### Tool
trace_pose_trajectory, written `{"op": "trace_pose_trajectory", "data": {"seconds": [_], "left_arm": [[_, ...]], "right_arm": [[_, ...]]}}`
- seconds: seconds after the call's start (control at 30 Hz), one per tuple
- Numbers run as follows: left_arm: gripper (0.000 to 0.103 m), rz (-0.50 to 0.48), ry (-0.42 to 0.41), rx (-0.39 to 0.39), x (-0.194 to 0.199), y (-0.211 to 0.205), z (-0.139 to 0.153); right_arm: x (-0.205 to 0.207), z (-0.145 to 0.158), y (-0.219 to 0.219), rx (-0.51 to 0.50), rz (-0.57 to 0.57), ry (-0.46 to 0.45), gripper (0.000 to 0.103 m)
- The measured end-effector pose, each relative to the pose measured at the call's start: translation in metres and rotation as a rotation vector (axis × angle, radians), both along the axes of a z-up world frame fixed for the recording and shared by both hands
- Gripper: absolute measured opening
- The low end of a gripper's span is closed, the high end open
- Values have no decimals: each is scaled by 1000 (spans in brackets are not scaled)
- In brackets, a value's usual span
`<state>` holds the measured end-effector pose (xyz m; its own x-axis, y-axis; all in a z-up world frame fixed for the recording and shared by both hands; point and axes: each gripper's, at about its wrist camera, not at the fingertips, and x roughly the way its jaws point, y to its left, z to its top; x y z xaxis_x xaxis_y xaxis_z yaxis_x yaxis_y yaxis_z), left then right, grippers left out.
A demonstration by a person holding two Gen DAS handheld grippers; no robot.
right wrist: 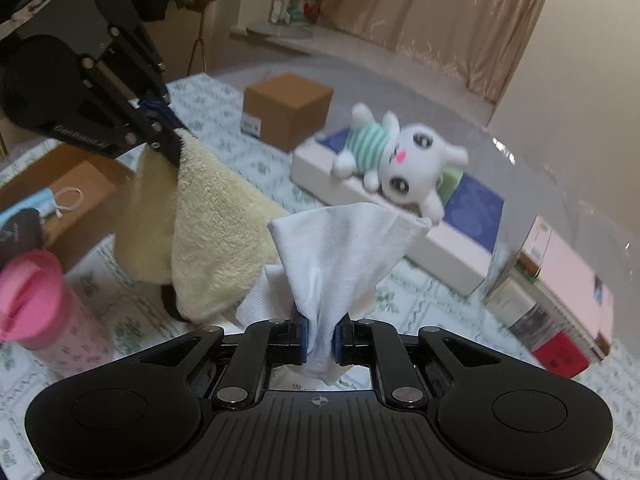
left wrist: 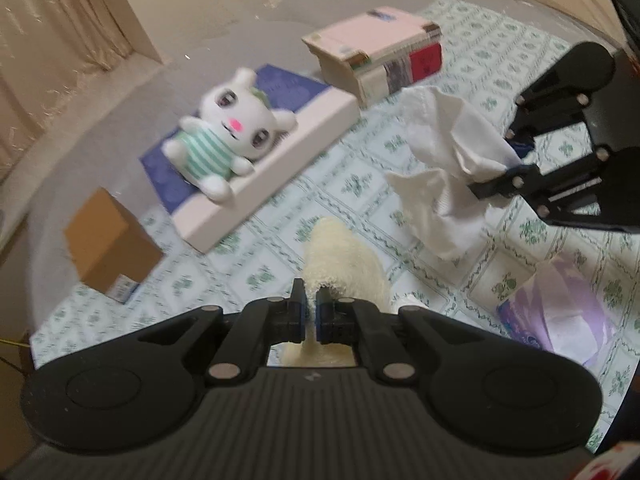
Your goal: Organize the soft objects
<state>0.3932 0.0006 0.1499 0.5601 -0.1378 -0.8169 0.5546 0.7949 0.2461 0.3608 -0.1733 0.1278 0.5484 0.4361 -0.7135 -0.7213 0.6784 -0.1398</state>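
In the left wrist view my left gripper is shut on a cream terry towel, which hangs above the flowered tablecloth. To its right, my right gripper pinches a white cloth that dangles in folds. In the right wrist view, the right gripper is shut on that white cloth, and the left gripper holds the towel by a corner at upper left. A white plush bunny in a green striped shirt lies on a blue-topped white box.
Thick stacked books lie behind the white box. A small brown carton stands beside it. A purple tissue pack, a pink lidded cup and an open cardboard box holding a face mask also stand on the table.
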Motion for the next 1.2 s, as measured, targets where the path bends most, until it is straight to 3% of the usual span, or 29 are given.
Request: {"op": "trace_pose_trajectory", "data": {"seconds": [0.27, 0.67, 1.2], "left_arm": [[4, 30, -76, 14, -32, 9, 53], [4, 74, -141, 34, -92, 37, 103], [4, 195, -153, 82, -165, 114, 127]], "right_arm": [[-35, 44, 3, 16, 17, -55, 12], [-93, 92, 32, 50, 92, -96, 12], [-154, 117, 121, 85, 264, -123, 12]]}}
